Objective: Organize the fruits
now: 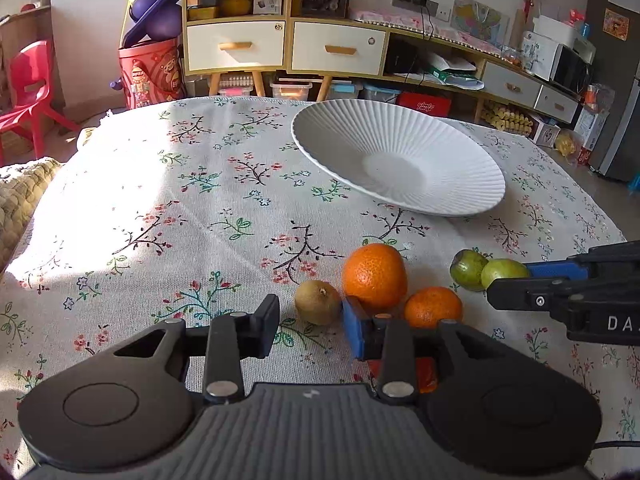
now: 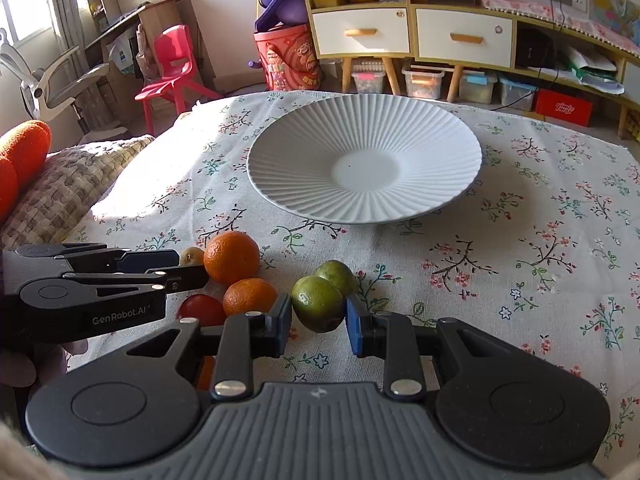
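A cluster of small fruit sits on the near part of the tabletop (image 2: 540, 208), which is covered by a floral cloth, with a white ribbed plate (image 2: 364, 160) lying bare beyond it. The fruits are a large orange (image 2: 231, 257) with pebbled skin, a smaller orange (image 2: 250, 297) just in front of it, a brown fuzzy kiwi (image 1: 318, 302), two smooth green fruits side by side, and a glossy red fruit (image 2: 201, 310) half hidden by the right gripper's body.

The right gripper (image 2: 319, 322) has its fingers spread, with the nearer green fruit (image 2: 318, 308) sitting right between the two blue pads; the left pad looks to be touching its skin or nearly so, the right pad stands just beside it. The second green fruit (image 2: 338, 276) lies just behind, touching the first.

The left gripper (image 1: 312, 328) is also spread wide. In the left wrist view the kiwi lies just ahead of the gap between the fingers, nearer the right blue pad, apart from both. The large orange (image 1: 374, 276) sits behind that pad and the smaller orange (image 1: 433, 306) just right of it; a bit of red shows under the right finger
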`<action>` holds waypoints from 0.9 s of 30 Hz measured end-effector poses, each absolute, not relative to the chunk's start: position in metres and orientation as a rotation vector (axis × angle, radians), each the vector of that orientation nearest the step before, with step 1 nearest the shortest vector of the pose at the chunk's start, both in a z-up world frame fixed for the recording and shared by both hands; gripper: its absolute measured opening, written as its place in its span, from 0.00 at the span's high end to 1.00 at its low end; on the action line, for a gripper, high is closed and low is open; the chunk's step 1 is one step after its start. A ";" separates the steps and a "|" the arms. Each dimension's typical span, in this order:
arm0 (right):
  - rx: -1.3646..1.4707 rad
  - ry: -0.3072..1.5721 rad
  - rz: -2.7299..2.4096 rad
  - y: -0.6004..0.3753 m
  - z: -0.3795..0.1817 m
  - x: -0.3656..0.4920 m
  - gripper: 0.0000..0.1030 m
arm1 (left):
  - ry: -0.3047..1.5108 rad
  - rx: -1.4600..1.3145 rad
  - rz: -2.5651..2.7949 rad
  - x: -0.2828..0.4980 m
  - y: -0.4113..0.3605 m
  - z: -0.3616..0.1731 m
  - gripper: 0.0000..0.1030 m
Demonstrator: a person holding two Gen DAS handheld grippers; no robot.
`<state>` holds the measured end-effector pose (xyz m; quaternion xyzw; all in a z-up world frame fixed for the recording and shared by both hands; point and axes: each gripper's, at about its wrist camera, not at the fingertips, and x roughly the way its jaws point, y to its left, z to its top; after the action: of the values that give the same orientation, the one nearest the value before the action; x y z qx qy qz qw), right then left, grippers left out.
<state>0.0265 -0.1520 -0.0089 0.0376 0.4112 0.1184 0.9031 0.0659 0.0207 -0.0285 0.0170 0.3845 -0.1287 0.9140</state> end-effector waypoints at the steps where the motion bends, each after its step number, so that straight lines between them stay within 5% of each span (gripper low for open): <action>1: 0.079 0.850 0.243 -0.153 -0.009 0.027 0.75 | 0.791 0.035 -0.269 0.066 0.020 -0.029 0.81; 3: 0.080 0.851 0.242 -0.153 -0.009 0.026 0.75 | 0.789 0.029 -0.285 0.068 0.020 -0.030 0.90; 27: 0.092 0.782 0.208 -0.166 0.013 0.048 0.75 | 0.715 0.021 -0.319 0.084 -0.007 0.015 0.91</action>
<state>0.0481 -0.1665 0.0126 0.0448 0.3802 0.1012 0.9182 0.0836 -0.0065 0.0152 0.0102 0.3484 -0.1554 0.9243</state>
